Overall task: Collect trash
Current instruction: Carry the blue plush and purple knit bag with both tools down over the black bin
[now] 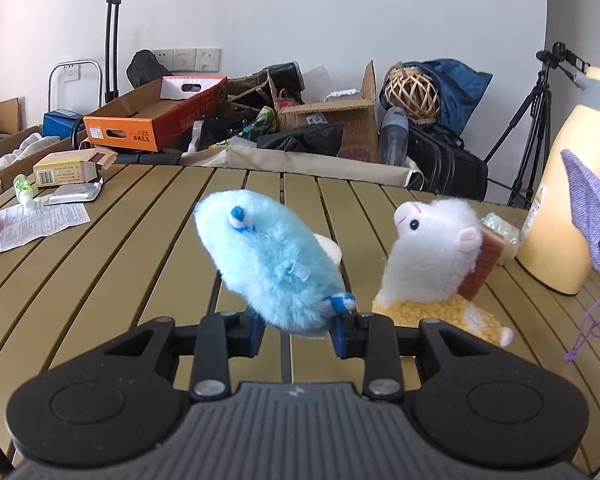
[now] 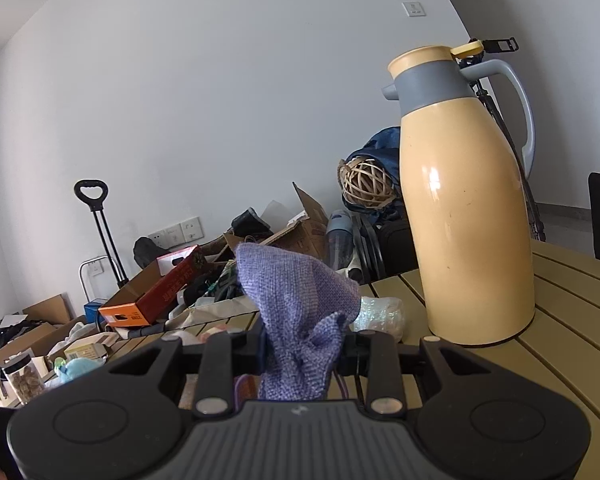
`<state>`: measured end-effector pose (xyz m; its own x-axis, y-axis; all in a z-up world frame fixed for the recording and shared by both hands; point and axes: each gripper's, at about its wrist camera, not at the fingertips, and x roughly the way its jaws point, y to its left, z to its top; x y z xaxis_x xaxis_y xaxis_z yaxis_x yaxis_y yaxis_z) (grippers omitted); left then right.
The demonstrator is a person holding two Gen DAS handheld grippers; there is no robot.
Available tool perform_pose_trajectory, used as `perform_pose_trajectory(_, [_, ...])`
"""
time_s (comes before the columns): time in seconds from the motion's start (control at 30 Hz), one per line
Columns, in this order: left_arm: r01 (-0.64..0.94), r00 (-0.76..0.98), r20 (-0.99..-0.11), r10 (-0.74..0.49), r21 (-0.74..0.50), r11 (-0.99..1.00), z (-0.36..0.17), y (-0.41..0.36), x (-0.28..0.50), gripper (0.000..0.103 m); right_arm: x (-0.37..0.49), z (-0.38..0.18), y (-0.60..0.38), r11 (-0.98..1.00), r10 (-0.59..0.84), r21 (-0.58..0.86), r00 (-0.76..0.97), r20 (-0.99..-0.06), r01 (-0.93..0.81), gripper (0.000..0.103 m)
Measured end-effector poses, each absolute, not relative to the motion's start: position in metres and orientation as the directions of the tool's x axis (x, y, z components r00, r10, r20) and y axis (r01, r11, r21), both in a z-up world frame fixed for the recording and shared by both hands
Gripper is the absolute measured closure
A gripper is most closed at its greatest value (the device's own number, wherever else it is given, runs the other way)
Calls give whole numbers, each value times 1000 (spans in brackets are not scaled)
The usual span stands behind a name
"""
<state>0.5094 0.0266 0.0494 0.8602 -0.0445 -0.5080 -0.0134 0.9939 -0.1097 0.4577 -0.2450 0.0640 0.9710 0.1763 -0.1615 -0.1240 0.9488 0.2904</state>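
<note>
Mid-task: my left gripper (image 1: pixel 297 330) clamps the fluffy light-blue plush toy (image 1: pixel 266 268) above the slatted tan table (image 1: pixel 100 280), right gripper (image 2: pixel 302 354) pinches the purple woven drawstring pouch (image 2: pixel 296 312); toy not bagged, white alpaca plush (image 1: pixel 436 252) and printed leaflet (image 1: pixel 36 226) remain.

No text can be made out: print on the orange box (image 1: pixel 140 130) and paper sheet (image 1: pixel 32 226) is too small.

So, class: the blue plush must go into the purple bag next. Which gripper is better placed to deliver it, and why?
Left. The left gripper is shut on the blue plush, lifted off the table. The right gripper is shut on the purple bag.
</note>
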Motion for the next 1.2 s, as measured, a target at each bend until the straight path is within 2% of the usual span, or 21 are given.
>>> perform_pose_trajectory(0.57, [26,912,-406,-58,-85,996,74,21,420,70,406,66,-216,949,241,243,959,-149,-201,74])
perform_pose_trajectory(0.7, [59,908,-407,-100,-113,992,72,23,399,70,388,61,-210,945,262,245,951,-164,-218,74])
perform_pose_trajectory(1.2, [68,917,-379,-126,-162,984,56,30,307,70,316,43,-195,923,342,254,919,-195,-289,74])
